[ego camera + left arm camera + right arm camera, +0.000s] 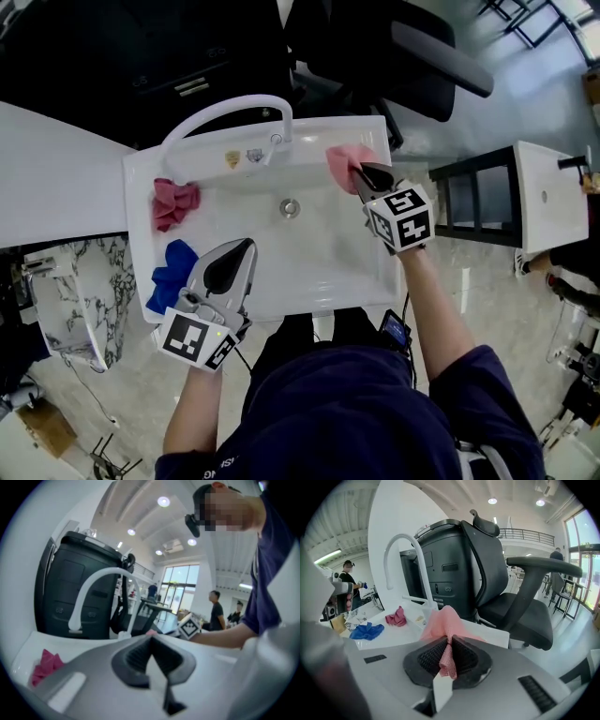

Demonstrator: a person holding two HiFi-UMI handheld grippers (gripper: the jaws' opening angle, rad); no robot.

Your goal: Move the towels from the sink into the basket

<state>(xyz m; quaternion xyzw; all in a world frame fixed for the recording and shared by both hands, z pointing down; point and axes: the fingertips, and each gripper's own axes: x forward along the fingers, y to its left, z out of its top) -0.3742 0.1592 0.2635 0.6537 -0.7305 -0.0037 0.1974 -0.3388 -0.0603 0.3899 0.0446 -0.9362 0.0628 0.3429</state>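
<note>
Open lab or test hall, not a home. Free-standing white sink (328, 267) on polished floor (487, 281). Black office chair (520, 606) and black cabinet (445, 573) just beyond the right hand-held gripper (449, 656), second sink unit (544, 197) to its right. High ceiling spotlights (163, 501), mezzanine railing (525, 535), tall windows (180, 581), bystanders (216, 609).

No text, brand or no. can be read anywhere. Two small stickers (243, 157) are seen on the sink (141, 187) rim by the tap (225, 103); print too small to be made out. Sq. black-and-white markers (191, 337) are carried on the cubes of the left gripper (246, 247) and right gripper (360, 174): patterns only, no letters. White print on a sleeve (202, 459) is cut off, illegible.
</note>
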